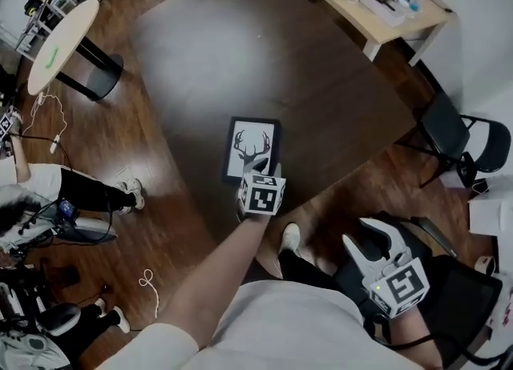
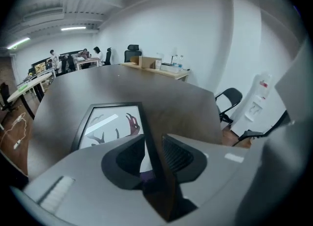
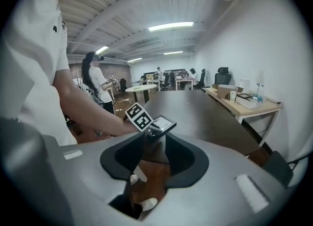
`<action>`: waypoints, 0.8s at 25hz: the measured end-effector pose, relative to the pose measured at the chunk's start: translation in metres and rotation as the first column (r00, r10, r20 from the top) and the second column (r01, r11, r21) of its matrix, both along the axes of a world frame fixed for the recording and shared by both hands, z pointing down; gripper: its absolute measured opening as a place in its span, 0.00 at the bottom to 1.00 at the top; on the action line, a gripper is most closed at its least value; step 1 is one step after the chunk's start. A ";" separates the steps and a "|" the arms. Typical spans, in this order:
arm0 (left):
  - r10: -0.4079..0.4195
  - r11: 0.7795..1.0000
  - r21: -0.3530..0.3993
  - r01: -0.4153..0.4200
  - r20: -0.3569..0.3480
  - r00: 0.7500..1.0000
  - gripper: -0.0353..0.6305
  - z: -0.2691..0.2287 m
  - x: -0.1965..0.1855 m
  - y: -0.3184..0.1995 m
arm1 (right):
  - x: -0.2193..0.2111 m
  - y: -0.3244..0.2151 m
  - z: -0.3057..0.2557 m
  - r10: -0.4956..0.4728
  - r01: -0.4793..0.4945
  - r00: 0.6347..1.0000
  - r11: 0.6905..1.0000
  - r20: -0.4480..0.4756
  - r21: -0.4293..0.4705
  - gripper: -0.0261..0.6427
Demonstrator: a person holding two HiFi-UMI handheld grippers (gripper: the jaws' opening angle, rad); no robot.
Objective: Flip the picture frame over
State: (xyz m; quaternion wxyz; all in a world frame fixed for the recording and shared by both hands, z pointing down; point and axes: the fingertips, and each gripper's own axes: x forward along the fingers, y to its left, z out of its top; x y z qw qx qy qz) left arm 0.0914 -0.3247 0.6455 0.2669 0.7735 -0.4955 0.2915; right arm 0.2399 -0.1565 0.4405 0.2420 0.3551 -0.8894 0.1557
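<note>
A black picture frame [image 1: 252,148] with a deer-antler print lies face up near the front edge of the dark table [image 1: 240,48]. My left gripper [image 1: 258,170] is at the frame's near edge. In the left gripper view the frame [image 2: 110,122] has its black edge running between the jaws, and the left gripper [image 2: 154,154] is shut on it. My right gripper [image 1: 373,240] hangs off the table at the lower right, open and holding nothing. The right gripper view looks past the right gripper [image 3: 154,156] to the floor and to the frame [image 3: 161,123] further off.
A light wooden side table [image 1: 377,16] with small items stands at the back right. A black chair [image 1: 457,132] is by the table's right corner. A round white table [image 1: 60,40] and a seated person [image 1: 48,184] are at the left, with cables on the wooden floor.
</note>
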 end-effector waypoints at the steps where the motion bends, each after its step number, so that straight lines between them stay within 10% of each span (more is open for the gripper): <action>1: -0.012 1.000 -0.012 0.012 0.023 1.000 0.22 0.007 0.000 -0.003 | 0.004 -0.002 0.000 0.005 -0.005 1.000 1.000 -0.004 -0.004 0.24; 11: -0.034 0.999 0.004 0.034 0.222 0.975 0.21 0.023 0.002 -0.002 | 0.024 -0.015 0.003 0.043 -0.044 0.999 0.999 -0.009 -0.024 0.24; 20: -0.110 0.990 -0.078 0.115 0.065 0.992 0.14 0.017 0.001 0.001 | 0.023 -0.020 0.006 0.049 -0.049 0.999 0.999 0.001 -0.024 0.24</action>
